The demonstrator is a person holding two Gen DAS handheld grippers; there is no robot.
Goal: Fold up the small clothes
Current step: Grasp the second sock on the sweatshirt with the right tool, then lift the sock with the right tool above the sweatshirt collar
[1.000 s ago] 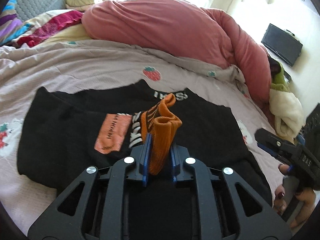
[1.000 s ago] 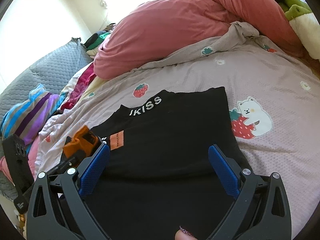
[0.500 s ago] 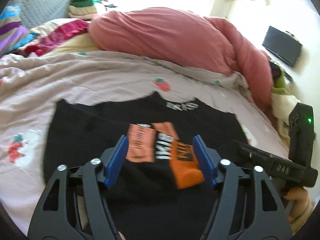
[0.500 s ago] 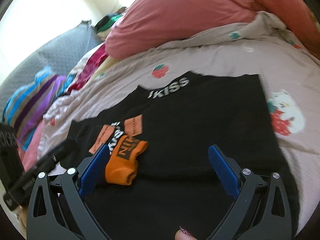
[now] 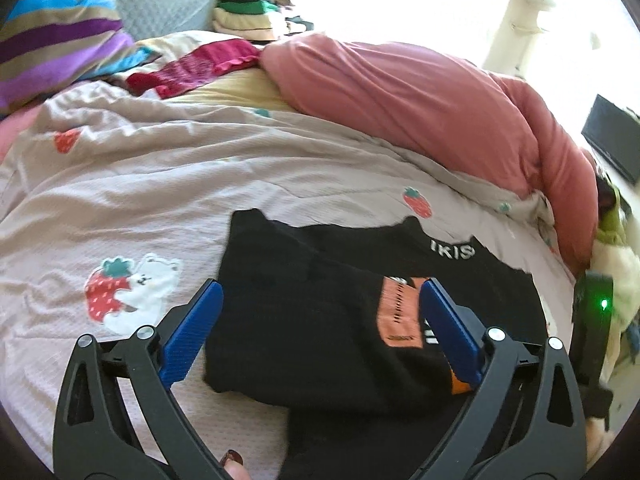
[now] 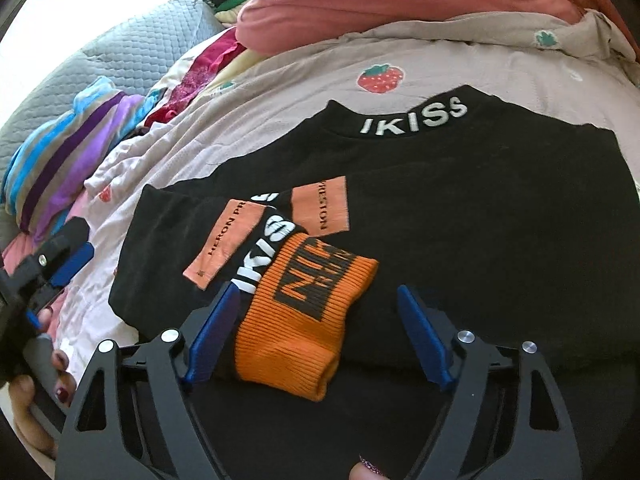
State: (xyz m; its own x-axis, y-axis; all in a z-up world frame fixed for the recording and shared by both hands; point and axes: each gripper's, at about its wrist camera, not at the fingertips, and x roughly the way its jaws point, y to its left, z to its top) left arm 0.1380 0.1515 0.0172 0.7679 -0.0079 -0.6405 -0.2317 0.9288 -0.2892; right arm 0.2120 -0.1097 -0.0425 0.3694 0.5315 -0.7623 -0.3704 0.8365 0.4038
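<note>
- The left gripper [image 5: 320,320] was held wide apart with nothing between its blue pads [image 5: 191,328]; in its own view it filled the bottom of the frame, above the left edge of the black top [image 5: 304,320].
- The right gripper [image 6: 320,334] was likewise spread apart, holding nothing, at the bottom centre of its view, its two pads either side of the orange sock [image 6: 308,316].
- The orange sock lay folded on the black top [image 6: 480,208], lower centre of the right wrist view, black lettering on its ribbed cuff. In the left wrist view only a sliver of it [image 5: 460,386] showed at lower right, behind the right-hand pad.
- The black top was spread flat on the bedsheet [image 6: 280,92], white "IKISS" lettering at its collar toward the upper middle of the frame; two salmon labels [image 6: 320,210] sat just above and left of the sock.
- The bedsheet [image 5: 160,184] was pale with strawberry prints, and a strawberry bear patch [image 5: 128,292] sat at the left of the left wrist view, near the left pad.
- A pink duvet [image 5: 420,100] was heaped across the upper right of that view, a striped cloth [image 5: 60,48] at upper left.
- The left gripper [image 6: 60,268] also showed at the left edge of the right wrist view, held by a hand [image 6: 36,392] with dark red nails.
</note>
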